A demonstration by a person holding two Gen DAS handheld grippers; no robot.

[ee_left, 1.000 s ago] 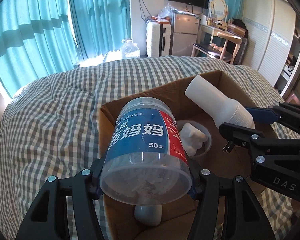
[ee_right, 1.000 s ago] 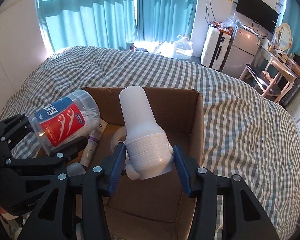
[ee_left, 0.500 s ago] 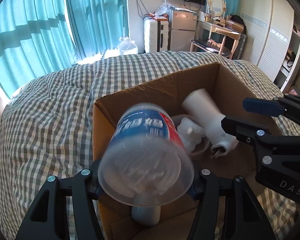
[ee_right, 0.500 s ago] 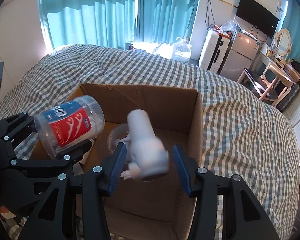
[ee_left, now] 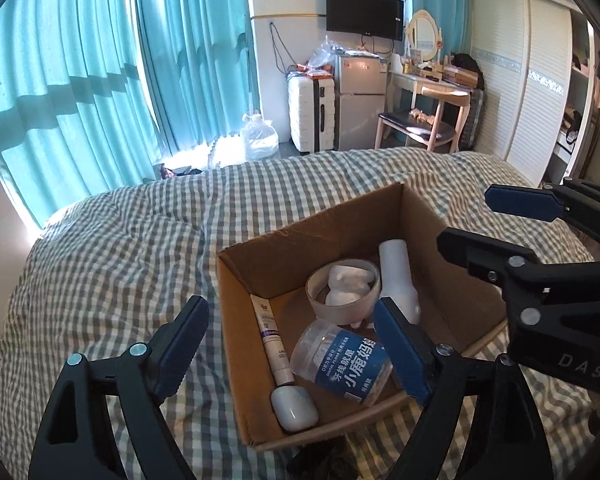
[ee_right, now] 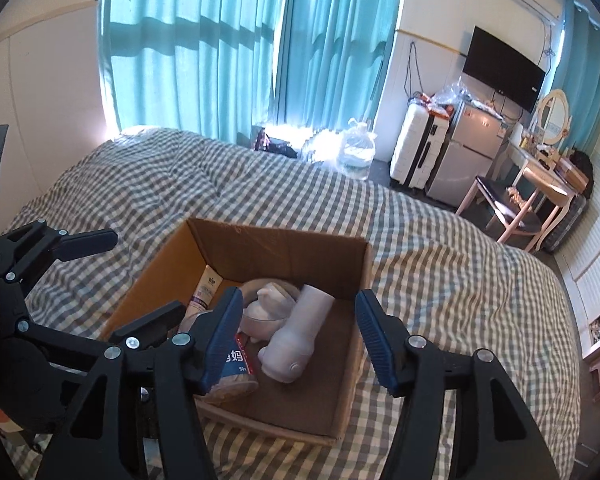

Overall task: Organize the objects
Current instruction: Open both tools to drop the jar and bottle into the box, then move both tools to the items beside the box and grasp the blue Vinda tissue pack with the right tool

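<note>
1 white case (ee_left: 294,408) visible fr left cam only; hidden fr right.

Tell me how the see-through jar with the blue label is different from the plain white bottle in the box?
The clear jar is transparent with a blue and red printed label; the white bottle is opaque and plain. The jar is short and wide; the bottle is longer, with a narrower upper part. The jar lies at the near end of the cardboard box, the bottle farther back beside the bowl. Both lie on their sides, free of either claw.
</note>
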